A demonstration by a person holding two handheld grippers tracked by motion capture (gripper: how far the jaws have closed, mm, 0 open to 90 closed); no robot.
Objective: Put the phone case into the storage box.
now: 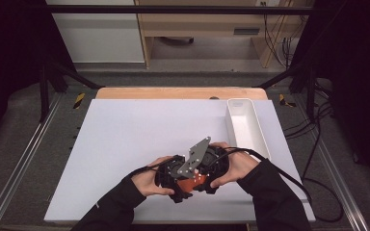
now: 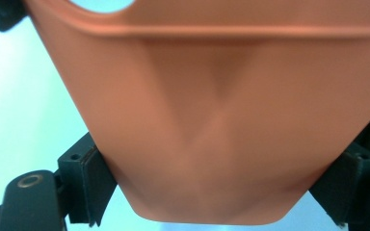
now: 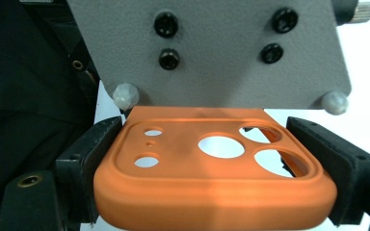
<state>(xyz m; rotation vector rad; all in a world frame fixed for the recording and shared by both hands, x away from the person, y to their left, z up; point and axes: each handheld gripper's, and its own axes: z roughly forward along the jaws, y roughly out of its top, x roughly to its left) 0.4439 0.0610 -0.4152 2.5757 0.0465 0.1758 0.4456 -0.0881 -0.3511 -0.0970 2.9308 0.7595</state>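
An orange silicone phone case (image 1: 191, 184) with round camera cut-outs is held between both grippers, low over the front of the white mat (image 1: 125, 139). My left gripper (image 1: 176, 182) is shut on it; in the left gripper view the plain body of the case (image 2: 212, 120) sits between the pads (image 2: 94, 185). My right gripper (image 1: 211, 174) is shut on the other end, and the right gripper view has the cut-out end of the case (image 3: 212, 178) squeezed between its pads (image 3: 94, 149). The left gripper's grey plate (image 3: 207, 48) stands just behind the case.
A long white bin (image 1: 244, 126) lies along the mat's right side, just beyond my right hand. The wooden table edge (image 1: 173, 93) runs behind the mat. Metal rails (image 1: 24, 149) flank the table and cables (image 1: 318, 144) trail at the right.
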